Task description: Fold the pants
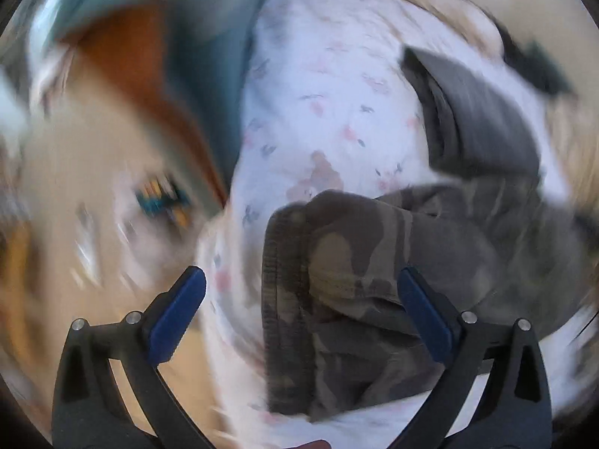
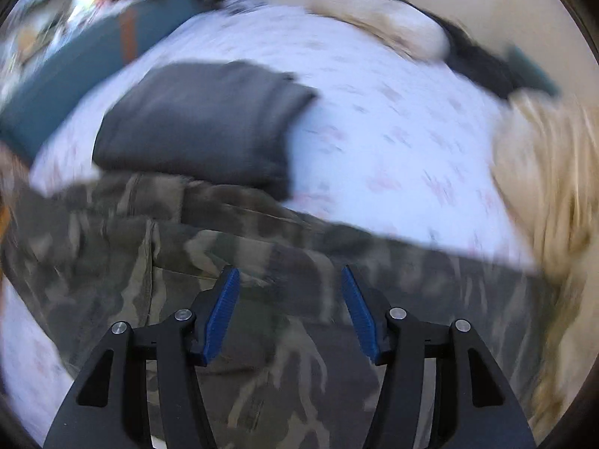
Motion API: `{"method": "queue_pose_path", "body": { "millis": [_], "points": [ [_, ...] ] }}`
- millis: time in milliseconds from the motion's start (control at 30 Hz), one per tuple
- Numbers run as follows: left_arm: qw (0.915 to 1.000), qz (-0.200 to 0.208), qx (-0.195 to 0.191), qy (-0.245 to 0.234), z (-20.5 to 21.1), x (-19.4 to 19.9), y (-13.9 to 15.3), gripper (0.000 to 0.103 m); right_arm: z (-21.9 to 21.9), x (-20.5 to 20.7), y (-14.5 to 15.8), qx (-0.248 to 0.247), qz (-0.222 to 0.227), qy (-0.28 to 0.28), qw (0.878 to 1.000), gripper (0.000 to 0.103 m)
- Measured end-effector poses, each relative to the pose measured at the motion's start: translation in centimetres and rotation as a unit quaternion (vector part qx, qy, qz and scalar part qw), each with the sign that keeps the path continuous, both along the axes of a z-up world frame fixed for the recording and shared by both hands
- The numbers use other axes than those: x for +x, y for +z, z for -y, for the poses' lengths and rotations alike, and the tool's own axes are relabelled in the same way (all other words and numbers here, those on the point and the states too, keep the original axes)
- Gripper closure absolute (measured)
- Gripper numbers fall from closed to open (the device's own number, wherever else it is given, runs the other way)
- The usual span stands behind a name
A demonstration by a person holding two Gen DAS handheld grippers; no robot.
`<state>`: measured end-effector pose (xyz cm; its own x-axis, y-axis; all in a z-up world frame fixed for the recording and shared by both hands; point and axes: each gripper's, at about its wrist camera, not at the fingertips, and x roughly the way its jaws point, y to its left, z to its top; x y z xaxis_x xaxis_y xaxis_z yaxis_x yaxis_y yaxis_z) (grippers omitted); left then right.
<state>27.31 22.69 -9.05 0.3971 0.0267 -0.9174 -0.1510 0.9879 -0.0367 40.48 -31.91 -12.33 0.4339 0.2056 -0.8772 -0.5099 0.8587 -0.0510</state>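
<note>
Camouflage pants [image 1: 359, 299] lie crumpled on a white floral bedsheet [image 1: 322, 86]; the waistband runs down the left side in the left wrist view. My left gripper [image 1: 299, 280] is wide open above the waistband end, holding nothing. In the right wrist view the pants [image 2: 262, 262] stretch across the lower half. My right gripper [image 2: 290, 275] is open just above the camouflage cloth, holding nothing. Both views are motion-blurred.
A folded dark grey garment [image 2: 202, 119] lies on the sheet [image 2: 393, 131] beyond the pants; it also shows in the left wrist view [image 1: 479, 112]. A cream fluffy blanket [image 2: 546, 187] lies at the right. A teal bed edge [image 1: 209, 56] and floor are at the left.
</note>
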Motion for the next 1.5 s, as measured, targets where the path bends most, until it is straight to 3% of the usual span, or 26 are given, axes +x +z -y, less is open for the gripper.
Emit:
{"method": "queue_pose_path", "body": {
  "millis": [67,100,133,167,233,333,367,400,433,467,500,533,567,667,800,967,1033,1133,1200,1300,1333,1367,1433,1500],
  "points": [
    [0.9963,0.021,0.026,-0.079,2.2,0.8,0.4,0.002,-1.7,0.8,-1.3,-0.03,-0.003,0.02,0.999,0.042],
    [0.9883,0.024,0.043,-0.144,3.8,1.2,0.4,0.002,-2.2,1.4,-2.3,-0.048,-0.015,0.03,0.998,0.042],
    [0.9723,0.021,0.077,-0.22,5.6,1.5,0.1,0.002,-1.7,1.6,-2.9,-0.067,-0.021,0.037,0.997,0.042],
    [0.9579,0.018,0.109,-0.265,6.6,1.6,-0.2,0.002,-2.2,2.0,-4.1,-0.101,-0.033,0.064,0.992,0.042],
    [0.9392,-0.013,0.141,-0.313,7.6,2.6,-1.5,0.002,-2.2,2.0,-5.3,-0.132,-0.038,0.092,0.986,0.042],
    [0.9402,-0.046,0.087,-0.326,7.7,4.7,-2.8,0.007,-2.5,2.8,-6.7,-0.166,-0.041,0.123,0.978,0.042],
    [0.9386,-0.055,0.077,-0.332,8.1,5.1,-3.4,0.028,-2.8,3.3,-7.1,-0.168,-0.038,0.125,0.977,0.042],
    [0.9369,-0.06,0.077,-0.336,8.4,5.3,-4.0,0.039,-3.1,3.7,-7.5,-0.172,-0.037,0.122,0.977,0.042],
    [0.9353,-0.071,0.083,-0.337,8.8,5.5,-4.8,0.059,-3.5,4.1,-8.1,-0.182,-0.04,0.115,0.976,0.043],
    [0.9343,-0.077,0.088,-0.337,9.0,5.4,-5.5,0.078,-3.8,4.4,-9.1,-0.184,-0.055,0.117,0.974,0.053],
    [0.9339,-0.081,0.085,-0.338,9.2,5.3,-5.7,0.088,-4.0,4.4,-9.3,-0.185,-0.062,0.123,0.973,0.062],
    [0.9343,-0.083,0.079,-0.337,9.1,5.1,-5.8,0.099,-4.1,4.2,-9.2,-0.176,-0.068,0.131,0.973,0.078],
    [0.9352,-0.073,0.078,-0.338,9.0,4.7,-5.4,0.1,-4.1,3.9,-8.8,-0.171,-0.061,0.135,0.974,0.09],
    [0.9388,-0.045,0.089,-0.33,8.8,3.1,-4.2,0.101,-3.1,2.5,-6.7,-0.163,-0.042,0.151,0.974,0.096],
    [0.9429,-0.01,0.086,-0.322,8.7,0.3,-1.9,0.101,-1.2,0.5,-2.1,-0.141,-0.015,0.162,0.977,0.097],
    [0.9558,0.033,0.071,-0.283,7.2,0.7,0.7,0.101,0.2,0.6,3.1,-0.133,0.039,0.156,0.978,0.097],
    [0.9611,0.031,0.084,-0.261,7.1,2.9,0.3,0.101,-0.5,1.8,3.3,-0.131,0.04,0.147,0.98,0.097],
    [0.9639,0.029,0.122,-0.235,7.5,5.8,-1.4,0.1,-2.4,4.8,0.6,-0.146,0.031,0.126,0.981,0.097],
    [0.9653,0.01,0.143,-0.218,7.9,7.0,-3.3,0.094,-3.4,5.9,-2.8,-0.161,0.02,0.103,0.981,0.097],
    [0.9613,-0.011,0.189,-0.2,8.3,7.6,-5.9,0.065,-4.1,5.4,-5.6,-0.185,0.019,0.089,0.979,0.093],
    [0.9601,-0.005,0.204,-0.192,8.2,7.4,-6.0,0.046,-4.1,4.9,-5.8,-0.191,0.038,0.081,0.977,0.08],
    [0.9598,0.003,0.216,-0.179,7.9,7.1,-5.8,0.032,-3.3,4.2,-5.6,-0.201,0.064,0.057,0.976,0.061],
    [0.9605,0.042,0.225,-0.158,7.7,5.6,-4.6,0.032,-1.7,2.5,-5.1,-0.215,0.109,0.015,0.97,0.043],
    [0.9488,0.1,0.257,-0.153,8.7,3.0,-2.9,0.032,0.9,-0.1,-4.8,-0.202,0.124,-0.039,0.971,0.043]
  ]
}}
